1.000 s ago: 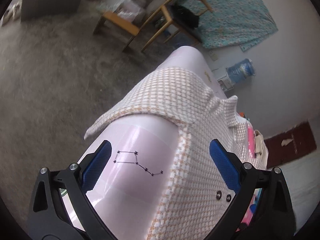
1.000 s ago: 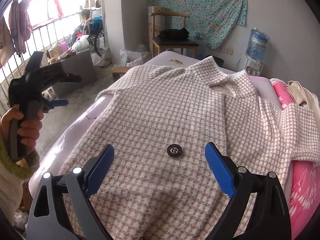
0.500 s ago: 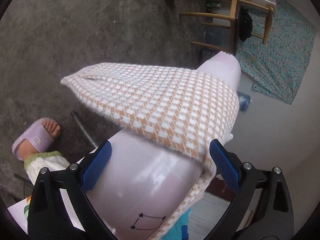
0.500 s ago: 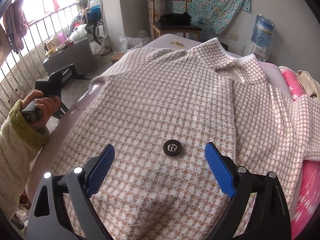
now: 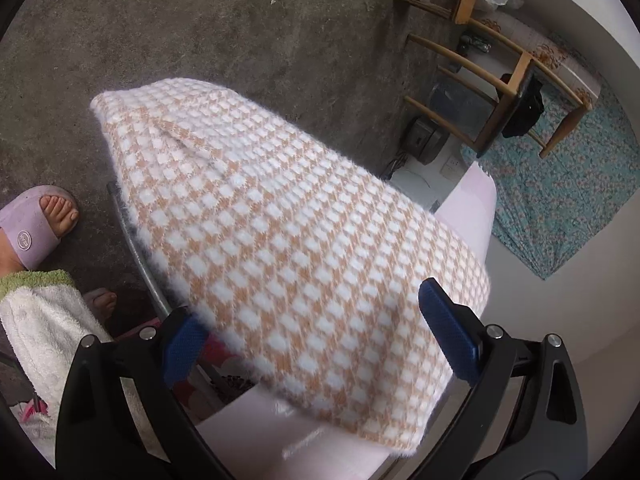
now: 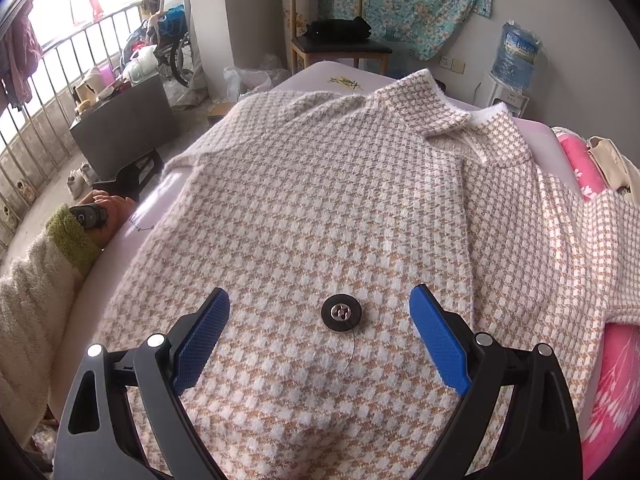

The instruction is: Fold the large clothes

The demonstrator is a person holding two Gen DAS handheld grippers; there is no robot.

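left claw (image 5: 316, 344) lowered, sleeve (image 5: 280, 240) overhanging edge

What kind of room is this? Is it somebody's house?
Probably a room in someone's home. A checked sweater lies spread on a table, a wooden chair stands by the wall beside a water dispenser, and laundry hangs by a barred window.

One checked jacket (image 6: 340, 208), one black button (image 6: 341, 313), one wooden chair (image 6: 340, 40), one water bottle (image 6: 516, 56).

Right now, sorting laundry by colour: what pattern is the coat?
Tan-and-white houndstooth check on the coat, clearest in the right wrist view.
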